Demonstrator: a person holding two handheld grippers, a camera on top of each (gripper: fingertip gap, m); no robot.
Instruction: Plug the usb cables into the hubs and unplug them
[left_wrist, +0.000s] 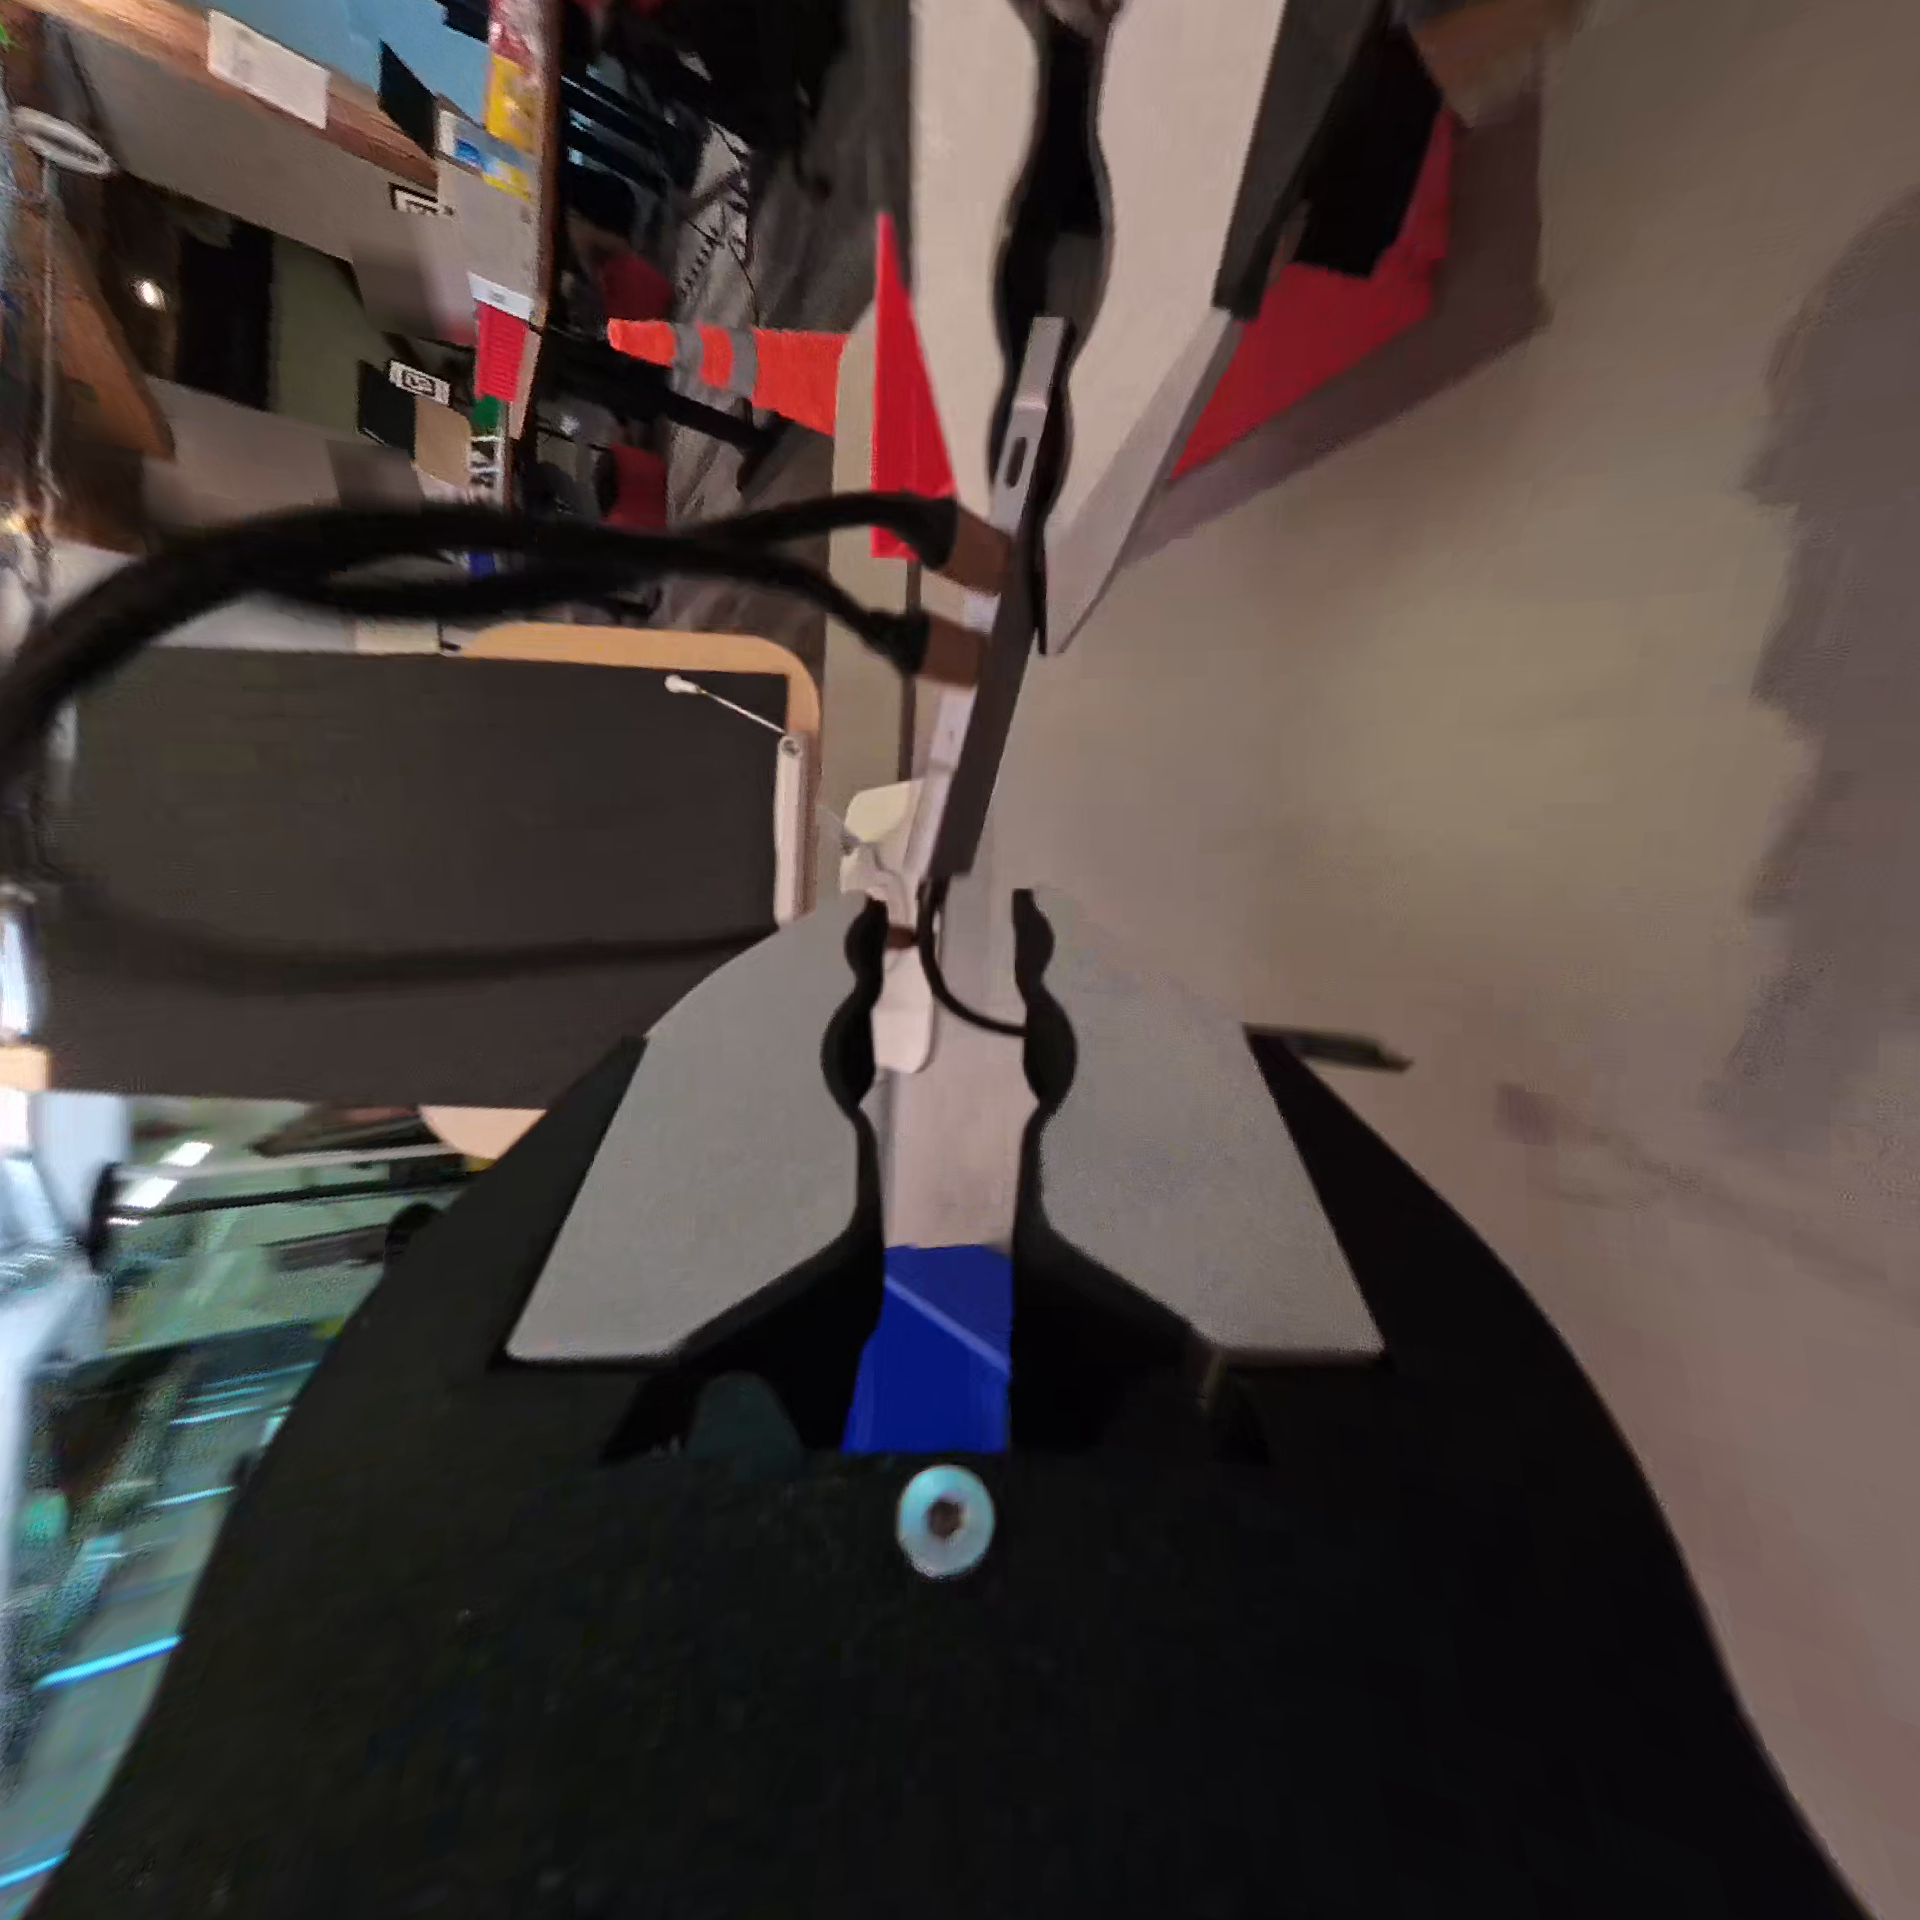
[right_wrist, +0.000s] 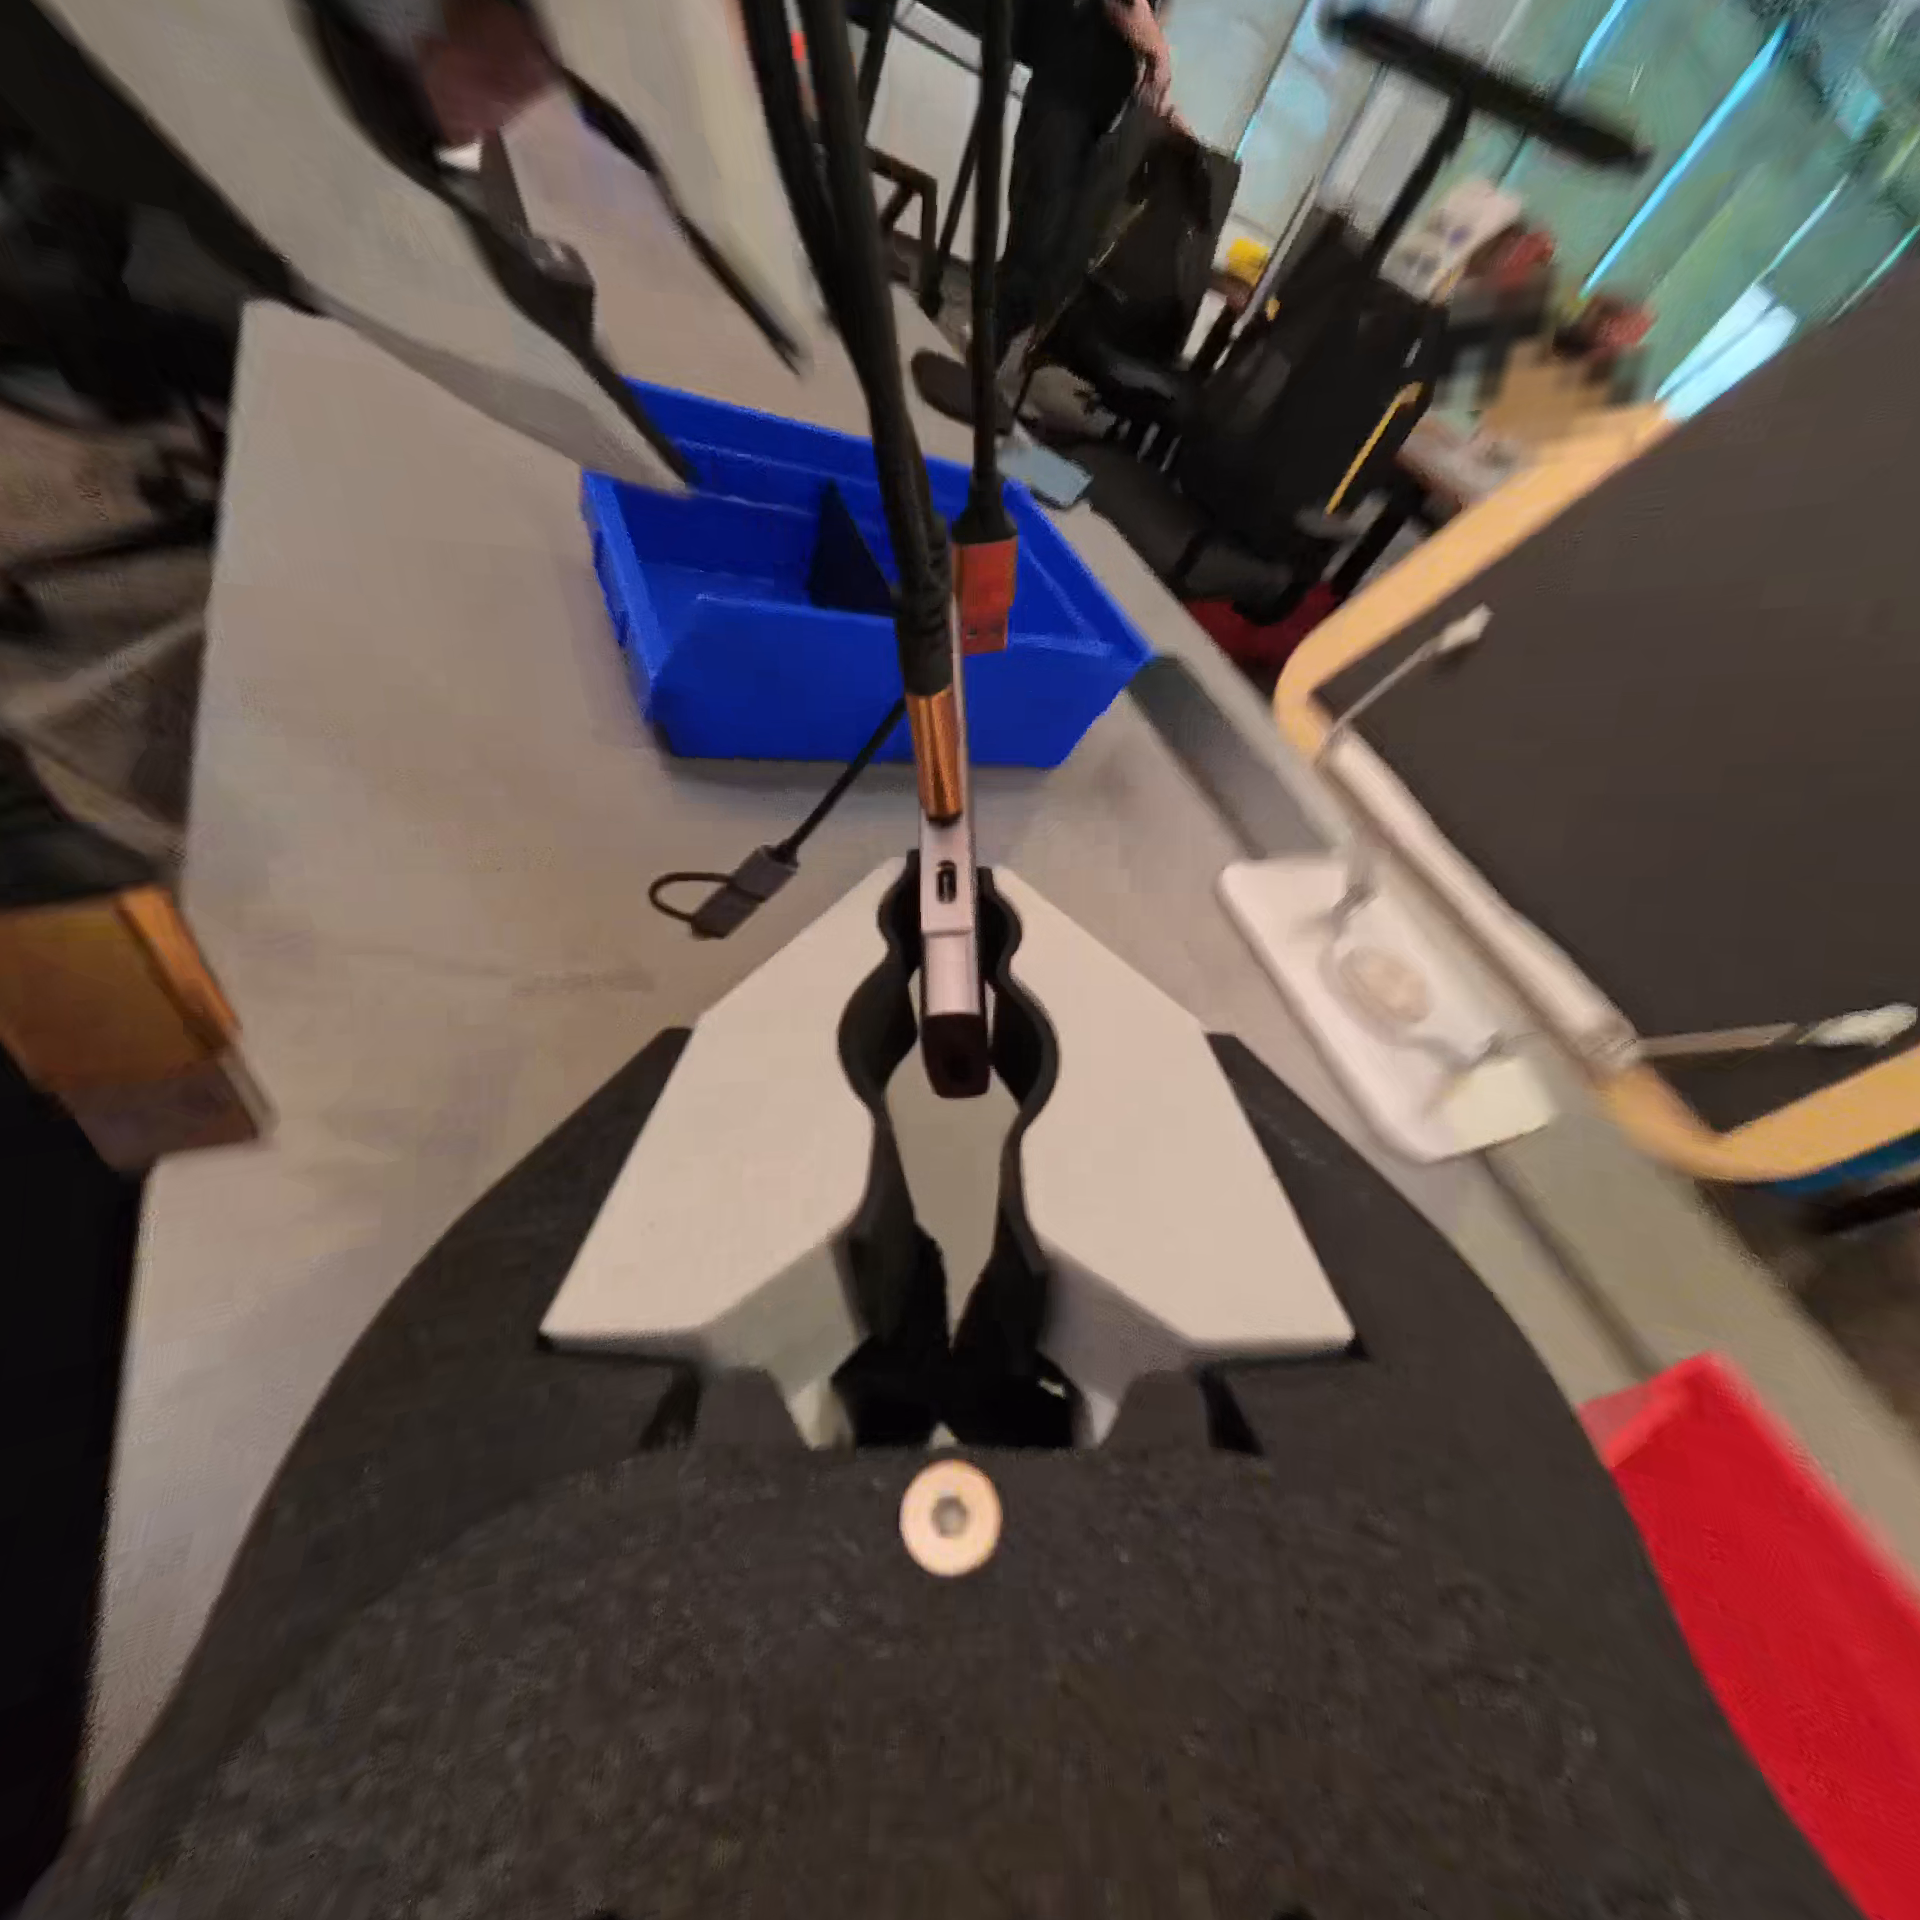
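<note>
Grey table (right_wrist: 416, 727), blue bin (right_wrist: 831, 686) behind hub (right_wrist: 951, 935)

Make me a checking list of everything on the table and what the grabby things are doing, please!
Surface: pale grey table, mostly bare.
Job's things: slim silver hub held off the table, its own thin black lead trailing to the table.
Cables: two black cables with copper plugs and sit in the hub's side.
Grippers: right hand-held gripper is shut on the hub's end; left hand-held gripper is open, just short of the hub's other end, holding nothing.
Clutter: blue bin with a divider, red bin, small white stand.
Surroundings: dark wood-edged divider panel behind the table; blurry room beyond.
</note>
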